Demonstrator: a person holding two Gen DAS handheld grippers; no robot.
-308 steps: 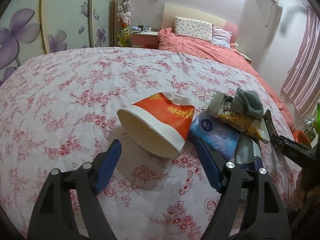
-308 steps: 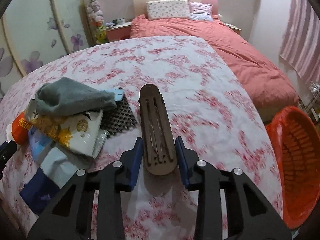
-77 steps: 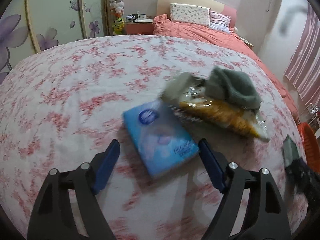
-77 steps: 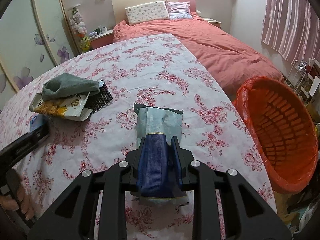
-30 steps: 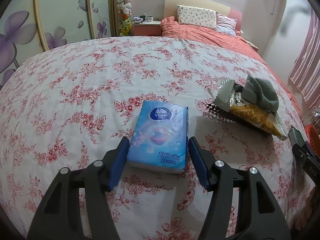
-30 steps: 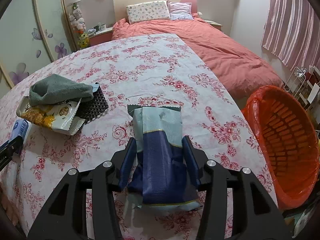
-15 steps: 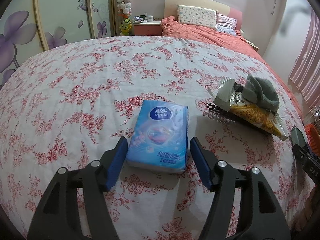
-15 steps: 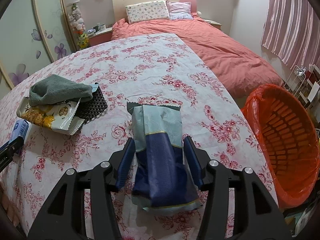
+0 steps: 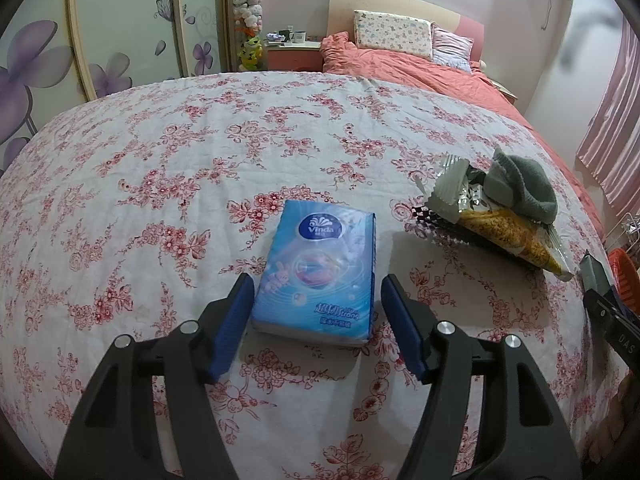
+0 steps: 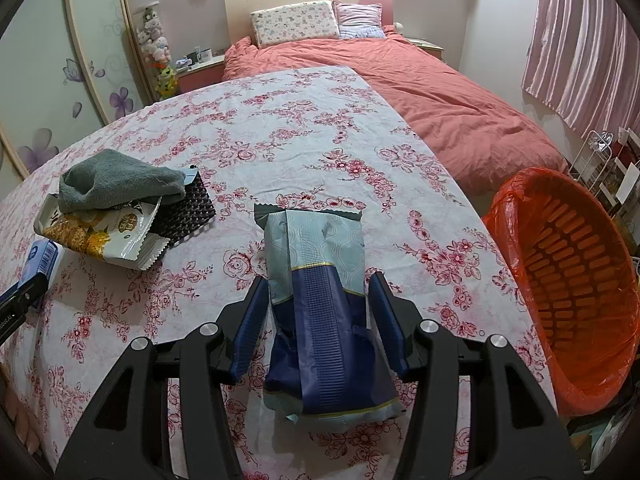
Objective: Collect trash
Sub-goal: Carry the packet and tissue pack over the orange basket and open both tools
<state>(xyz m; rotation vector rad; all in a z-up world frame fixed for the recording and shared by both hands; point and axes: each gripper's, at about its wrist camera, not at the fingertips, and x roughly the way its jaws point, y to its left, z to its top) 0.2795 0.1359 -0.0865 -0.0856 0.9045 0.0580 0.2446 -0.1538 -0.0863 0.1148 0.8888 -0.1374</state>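
Wrapper (image 10: 320, 292): blue and pale-green foil snack bag, looks empty or near empty, so judged very light, soft and crinkly, probably slick. It would crush rather than resist; best hold is across the flattened blue lower half, not the loose crimped top edge, which would likely fold away. It lies flat on the bench (image 10: 400, 168), long axis running away from the camera, lower half between the right gripper's (image 10: 316, 312) fingers (image 10: 250, 328). Those fingers are spread, with a gap on each side, not touching the bag. The bag's bottom end sticks out past them toward the camera.

Tissue pack (image 9: 320, 272): blue soft-pack, looks full, so light but with some body, squashy, plastic film likely slippery. Squeeze the long sides near the close end. It lies flat on the bench, label up, close end sitting between the left gripper's (image 9: 318, 298) fingers (image 9: 236, 320). Fingers spread, small gaps either side, no contact visible.

Basket (image 10: 568, 280), orange with a red liner, sits off the bench's right edge, just beside the wrapper's side. Short carry for the right gripper, I'd say.

Still on the bench: yellow snack bag (image 10: 100, 232) on a black mat (image 10: 188, 216), grey cloth (image 10: 116, 180) on top. Whether the tissue pack counts as trash I can't tell.
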